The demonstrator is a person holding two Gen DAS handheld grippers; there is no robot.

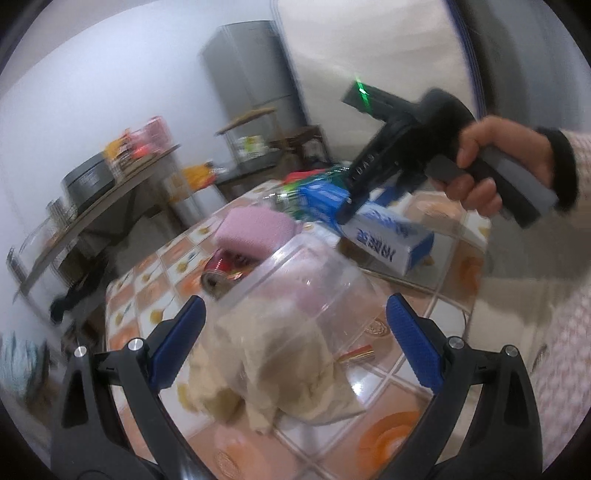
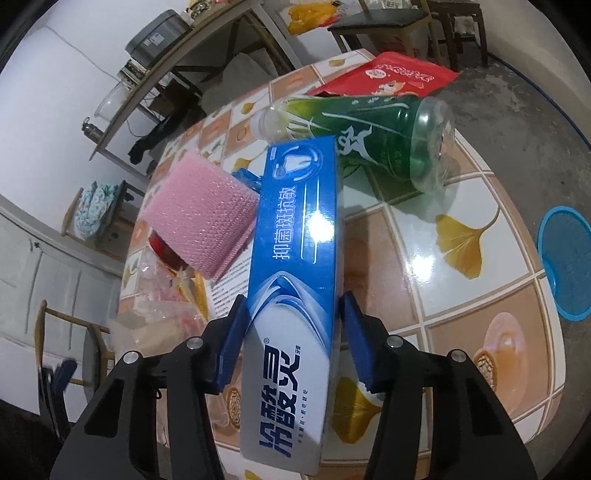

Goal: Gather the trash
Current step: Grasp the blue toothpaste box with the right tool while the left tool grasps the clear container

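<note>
My left gripper (image 1: 295, 306) holds a clear plastic container (image 1: 317, 291) between wide jaws, tilted above the tiled table (image 2: 461, 295). Inside are a crumpled cream cloth (image 1: 288, 369), a pink sponge (image 1: 255, 229) (image 2: 203, 225) and a red can (image 1: 225, 269) (image 2: 166, 247). My right gripper (image 2: 291, 310) (image 1: 347, 214), held by a hand (image 1: 476, 166), is shut on a blue and white toothpaste box (image 2: 295, 277) (image 1: 388, 240). Its far end lies close to the container's mouth. A green plastic bottle (image 2: 376, 136) and a red snack packet (image 2: 391, 75) lie beyond it.
A blue round lid (image 2: 565, 262) lies off the table's right edge. A shelf with a grey cooker (image 1: 88, 181) stands to the left, and a grey fridge (image 1: 251, 74) at the back. Dark stools (image 2: 458, 22) stand behind the table.
</note>
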